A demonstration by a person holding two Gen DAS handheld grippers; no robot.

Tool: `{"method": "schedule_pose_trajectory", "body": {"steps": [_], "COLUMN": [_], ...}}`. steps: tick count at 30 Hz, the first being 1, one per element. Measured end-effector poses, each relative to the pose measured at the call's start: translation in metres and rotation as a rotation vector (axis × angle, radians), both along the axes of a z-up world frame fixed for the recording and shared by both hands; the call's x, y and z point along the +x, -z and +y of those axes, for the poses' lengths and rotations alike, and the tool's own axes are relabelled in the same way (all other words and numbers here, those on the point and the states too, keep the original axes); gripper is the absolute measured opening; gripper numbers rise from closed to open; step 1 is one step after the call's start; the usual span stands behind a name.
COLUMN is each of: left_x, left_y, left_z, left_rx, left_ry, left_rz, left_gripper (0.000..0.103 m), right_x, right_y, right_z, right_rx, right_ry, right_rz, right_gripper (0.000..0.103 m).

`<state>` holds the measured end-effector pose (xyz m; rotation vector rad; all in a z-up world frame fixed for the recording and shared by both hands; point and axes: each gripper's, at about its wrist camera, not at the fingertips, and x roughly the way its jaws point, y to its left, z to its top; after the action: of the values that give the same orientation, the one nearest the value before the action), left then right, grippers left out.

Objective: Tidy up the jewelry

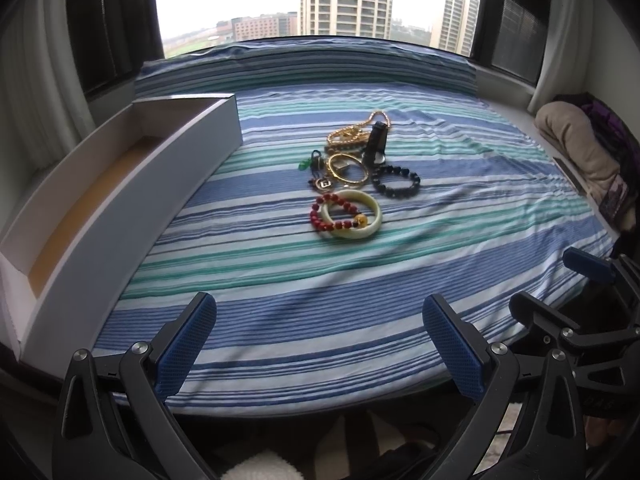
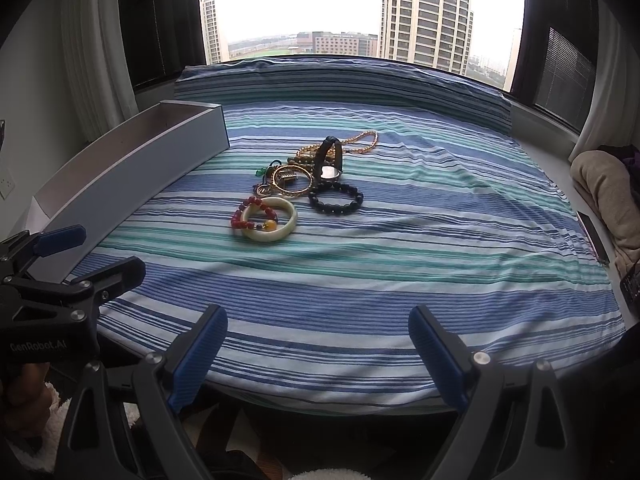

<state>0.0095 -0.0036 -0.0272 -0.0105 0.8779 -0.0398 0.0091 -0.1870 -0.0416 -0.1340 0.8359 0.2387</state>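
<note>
A heap of jewelry lies mid-bed on the striped sheet: a pale jade bangle (image 1: pixel 354 216) (image 2: pixel 269 219) with a red bead bracelet (image 1: pixel 330 210) (image 2: pixel 250 216) across it, a black bead bracelet (image 1: pixel 396 182) (image 2: pixel 336 198), a gold bangle (image 1: pixel 347 166) (image 2: pixel 291 179), a black-strap watch (image 1: pixel 376 142) (image 2: pixel 330 158) and a gold chain (image 1: pixel 360 130) (image 2: pixel 360 142). A long white box (image 1: pixel 120 196) (image 2: pixel 132 168) with a tan floor stands open along the bed's left side. My left gripper (image 1: pixel 320 344) and right gripper (image 2: pixel 318 354) hang open and empty over the near bed edge, well short of the heap.
The striped sheet (image 1: pixel 360 300) covers the bed up to a bolster below the window. Folded beige cloth (image 1: pixel 576 148) (image 2: pixel 604 192) lies on the right ledge. The right gripper shows at the right edge (image 1: pixel 588 288), the left gripper at the left edge (image 2: pixel 72 264).
</note>
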Motion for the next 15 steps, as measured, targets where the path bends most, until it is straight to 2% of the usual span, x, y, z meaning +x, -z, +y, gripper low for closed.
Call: {"method": "schedule_pose_trajectory", "body": {"steps": [15], "left_x": [0.0014], "left_y": [0.0007], "left_z": [-0.0006], "left_rx": [0.001], "left_ry": [0.0], "left_rz": [0.009], "left_gripper": [0.102], "right_x": [0.0009], "right_y": [0.0013], "right_z": [-0.0003], "right_rx": [-0.002], "right_ry": [-0.003], "right_rz": [0.005], "right_gripper": [0.094]}}
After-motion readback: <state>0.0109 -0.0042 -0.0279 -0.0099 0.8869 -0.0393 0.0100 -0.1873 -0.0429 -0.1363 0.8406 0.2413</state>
